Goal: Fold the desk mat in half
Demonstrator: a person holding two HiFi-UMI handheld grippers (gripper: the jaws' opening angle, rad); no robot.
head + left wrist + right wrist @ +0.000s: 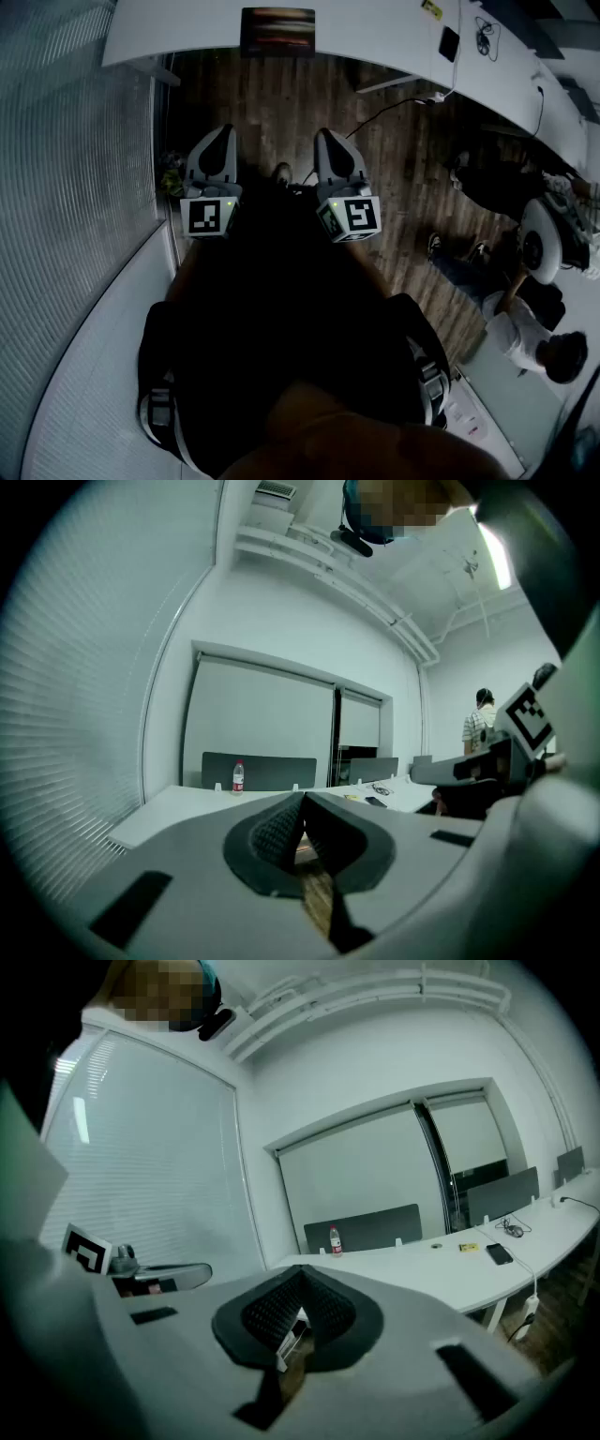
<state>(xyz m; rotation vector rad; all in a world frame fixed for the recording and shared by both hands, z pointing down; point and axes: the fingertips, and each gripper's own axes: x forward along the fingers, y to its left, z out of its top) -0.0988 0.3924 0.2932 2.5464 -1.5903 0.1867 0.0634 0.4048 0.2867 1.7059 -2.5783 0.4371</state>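
Observation:
The desk mat (278,31), a dark rectangle, lies flat on the white curved desk (375,37) at the top of the head view. Both grippers hang in front of the person's body over the wood floor (272,103), well short of the desk. My left gripper (223,133) is shut with nothing between its pads. My right gripper (325,137) is likewise shut and empty. In the left gripper view the jaws (302,803) meet in a closed line. The right gripper view shows its jaws (302,1279) closed too. Neither touches the mat.
Window blinds (66,187) run down the left. A phone (449,43) and cables (486,36) lie on the desk's right part. A water bottle (335,1239) stands on a far desk. A seated person (525,328) is at the right.

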